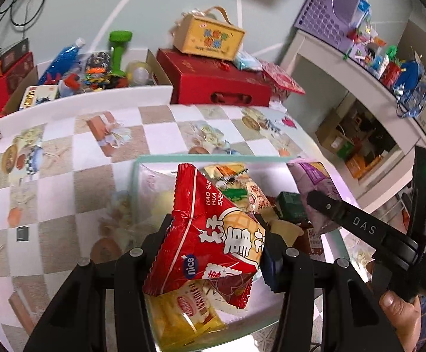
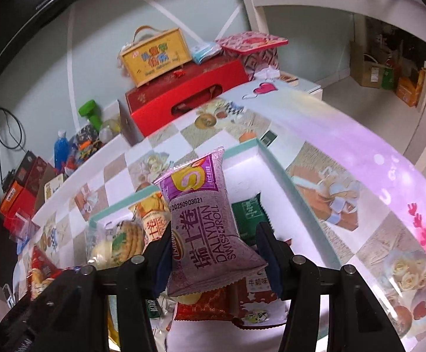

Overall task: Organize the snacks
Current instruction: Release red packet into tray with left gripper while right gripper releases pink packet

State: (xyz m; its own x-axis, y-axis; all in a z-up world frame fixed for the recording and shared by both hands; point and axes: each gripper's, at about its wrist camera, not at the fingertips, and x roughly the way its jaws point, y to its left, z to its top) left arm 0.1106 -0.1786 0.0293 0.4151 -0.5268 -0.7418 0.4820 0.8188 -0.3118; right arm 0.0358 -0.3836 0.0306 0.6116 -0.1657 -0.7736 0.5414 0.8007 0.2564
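A red snack packet [image 1: 210,234] with white lettering is pinched in my left gripper [image 1: 213,231], which is shut on it above a white tray [image 1: 138,176] with a mint rim. My right gripper [image 2: 213,240] is shut on a purple Swiss roll packet [image 2: 210,228], held upright over the same tray [image 2: 280,170]. In the left wrist view the right gripper [image 1: 356,220] reaches in from the right with the purple packet [image 1: 315,182]. Several other snacks lie in the tray: a yellow packet [image 1: 183,316], a green one [image 2: 248,214] and a cracker pack [image 2: 124,237].
The tray rests on a table with a checked, flower-printed cloth [image 1: 66,176]. Behind it stand a red gift box [image 1: 213,82] with a yellow case [image 1: 210,33] on top and a white bin of toys [image 1: 95,70]. A white shelf unit [image 1: 359,67] is at the right.
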